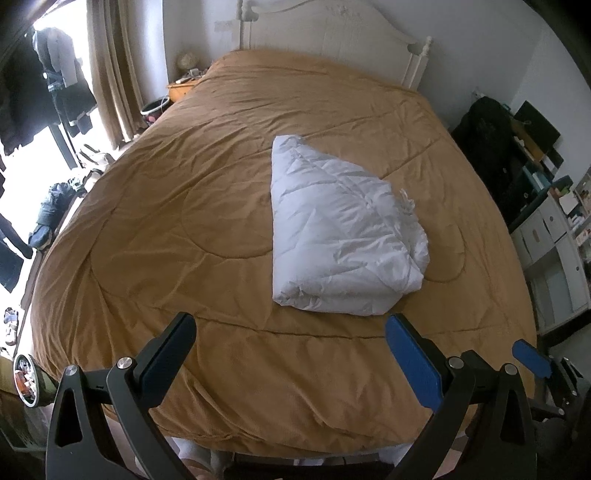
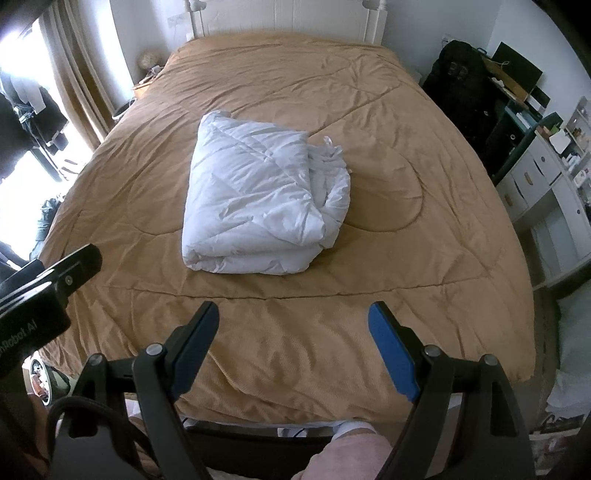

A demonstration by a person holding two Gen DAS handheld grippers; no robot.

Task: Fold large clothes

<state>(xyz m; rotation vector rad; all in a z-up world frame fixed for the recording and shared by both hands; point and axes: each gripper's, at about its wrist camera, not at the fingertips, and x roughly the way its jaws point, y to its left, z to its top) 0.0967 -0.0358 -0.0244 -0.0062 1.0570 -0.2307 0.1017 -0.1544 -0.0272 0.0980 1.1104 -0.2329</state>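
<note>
Judging the folded white quilt (image 1: 340, 236) soft, bulky and light, we would pinch its near thick edge with both tongs, left tongs (image 1: 291, 332) and right tongs (image 2: 293, 321), now wide and empty.

White quilt (image 2: 258, 199), folded into a thick bundle, lay mid-bed on a tan bedspread (image 2: 369, 258), loose layers bunched at its right side. Right gripper (image 2: 293, 325) hung over the bed's foot, jaws wide apart, holding nothing, clear of the quilt. Left gripper (image 2: 79, 264) showed at the left edge, jaw state unclear. White headboard (image 2: 284, 18) stood behind; shelves (image 2: 546, 192) at right.
</note>
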